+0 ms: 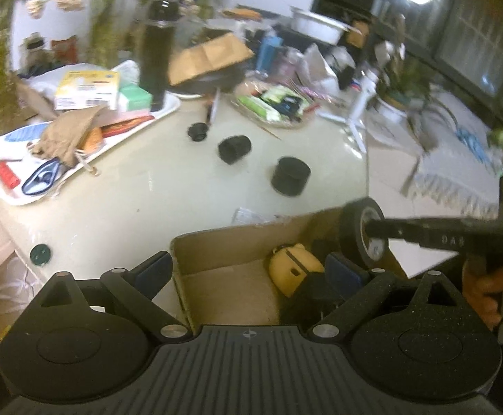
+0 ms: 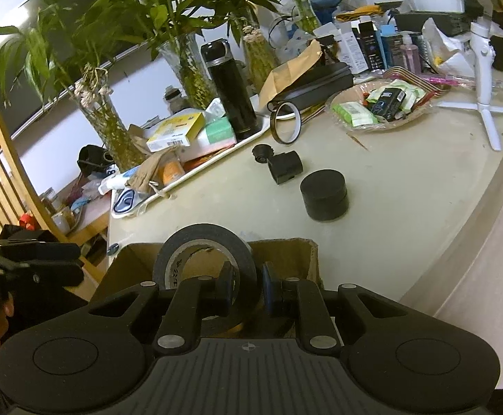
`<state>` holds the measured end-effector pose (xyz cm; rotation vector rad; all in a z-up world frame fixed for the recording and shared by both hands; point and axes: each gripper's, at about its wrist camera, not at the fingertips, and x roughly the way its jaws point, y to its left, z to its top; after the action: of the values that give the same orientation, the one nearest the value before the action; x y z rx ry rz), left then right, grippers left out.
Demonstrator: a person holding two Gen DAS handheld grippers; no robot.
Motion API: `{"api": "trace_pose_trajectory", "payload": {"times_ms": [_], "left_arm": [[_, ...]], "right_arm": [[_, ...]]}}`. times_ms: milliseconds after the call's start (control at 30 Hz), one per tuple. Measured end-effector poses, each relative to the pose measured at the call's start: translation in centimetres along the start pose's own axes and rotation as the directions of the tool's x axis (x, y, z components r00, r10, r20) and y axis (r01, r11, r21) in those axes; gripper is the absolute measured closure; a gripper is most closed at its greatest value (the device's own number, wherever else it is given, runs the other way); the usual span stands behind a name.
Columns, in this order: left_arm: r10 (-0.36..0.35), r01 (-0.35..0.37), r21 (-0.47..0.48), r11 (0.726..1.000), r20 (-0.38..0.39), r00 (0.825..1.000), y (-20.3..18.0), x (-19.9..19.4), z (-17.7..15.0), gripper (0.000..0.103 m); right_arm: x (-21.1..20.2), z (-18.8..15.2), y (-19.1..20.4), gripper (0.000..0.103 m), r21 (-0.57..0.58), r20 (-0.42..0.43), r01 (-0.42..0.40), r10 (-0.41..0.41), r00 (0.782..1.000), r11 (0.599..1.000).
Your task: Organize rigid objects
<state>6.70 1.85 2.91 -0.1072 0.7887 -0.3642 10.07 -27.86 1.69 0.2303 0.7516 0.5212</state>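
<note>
L wrist view, left to right: white tray [image 1: 137, 128] w/ boxes, a paper bag and a tall black flask [image 1: 157, 55]; on the cream table [image 1: 140, 193] three loose black parts in a diagonal row – small cap [image 1: 198, 132], square-ish piece [image 1: 234, 149], round tin [image 1: 290, 175]. Near edge: open cardboard box [image 1: 223, 263] holding a yellow object [image 1: 294, 269] and dark items. L gripper [image 1: 249, 273] jaws stand wide, nothing between them, poised over the box. At right, the R gripper [image 1: 372, 230] enters w/ a roll of black tape [image 1: 358, 238] above the box's right side; a hand [image 1: 493, 290] shows behind it.

R wrist view, left to right: wooden chair [image 2: 6, 173]; plants in glass vases [image 2: 109, 128]; tray, flask, amber tape ring [image 2: 286, 117] leaning by it; the same black parts; wicker basket [image 2: 420, 110] of packets; white tripod stand [image 2: 483, 69]. R gripper jaws narrow, clamped on the tape roll's wall – one finger [image 2: 227, 280] inside the core, the other outside. Roll upright, over the box opening.
</note>
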Motion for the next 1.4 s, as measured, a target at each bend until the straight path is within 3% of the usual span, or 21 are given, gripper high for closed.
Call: {"api": "trace_pose_trajectory", "payload": {"times_ms": [433,600,700,767,833,867,933,967,1067,1400], "left_arm": [[0.038,-0.027,-0.094,0.995,0.116,0.993,2.0,-1.3,-1.5,0.006],[0.060,-0.048,-0.100,0.994,0.123,0.991,2.7,-1.7,-1.9,0.006],[0.075,-0.060,-0.119,0.991,0.126,0.989,3.5,-2.0,-2.1,0.006],[0.084,-0.068,-0.132,0.989,0.125,0.989,4.0,-2.2,-2.2,0.006],[0.092,-0.075,-0.140,0.987,0.121,0.988,4.3,-2.2,-2.2,0.006],[0.096,-0.079,-0.142,0.987,0.118,0.988,4.4,-2.2,-2.2,0.006],[0.104,-0.087,-0.146,0.985,0.114,0.988,4.6,-2.1,-2.2,0.006],[0.107,-0.090,-0.147,0.985,0.112,0.988,4.6,-2.1,-2.3,0.006],[0.112,-0.096,-0.144,0.985,0.108,0.988,4.4,-1.8,-2.1,0.006],[0.132,-0.125,-0.082,0.989,0.092,0.987,2.7,-0.5,-1.7,0.006]], "right_arm": [[1.0,0.6,2.1,0.083,-0.045,-0.007,-0.088,0.088,0.996,0.995],[3.0,1.2,4.3,0.083,-0.085,-0.028,-0.127,0.125,0.992,0.988],[4.0,1.6,5.7,0.076,-0.108,-0.025,-0.167,0.165,0.986,0.980],[4.1,1.8,6.1,0.058,-0.108,-0.020,-0.199,0.198,0.980,0.974],[4.0,1.8,6.7,0.034,-0.137,0.001,-0.183,0.185,0.983,0.973],[3.9,1.9,6.8,0.029,-0.151,0.008,-0.173,0.176,0.984,0.973],[3.8,2.0,6.9,0.010,-0.163,0.025,-0.146,0.151,0.988,0.976],[3.7,2.0,6.8,0.006,-0.164,0.033,-0.131,0.138,0.990,0.978],[3.5,2.0,6.2,0.000,-0.160,0.047,-0.086,0.094,0.994,0.983],[2.6,1.5,2.7,0.000,-0.097,0.067,0.088,-0.082,0.994,0.991]]}}
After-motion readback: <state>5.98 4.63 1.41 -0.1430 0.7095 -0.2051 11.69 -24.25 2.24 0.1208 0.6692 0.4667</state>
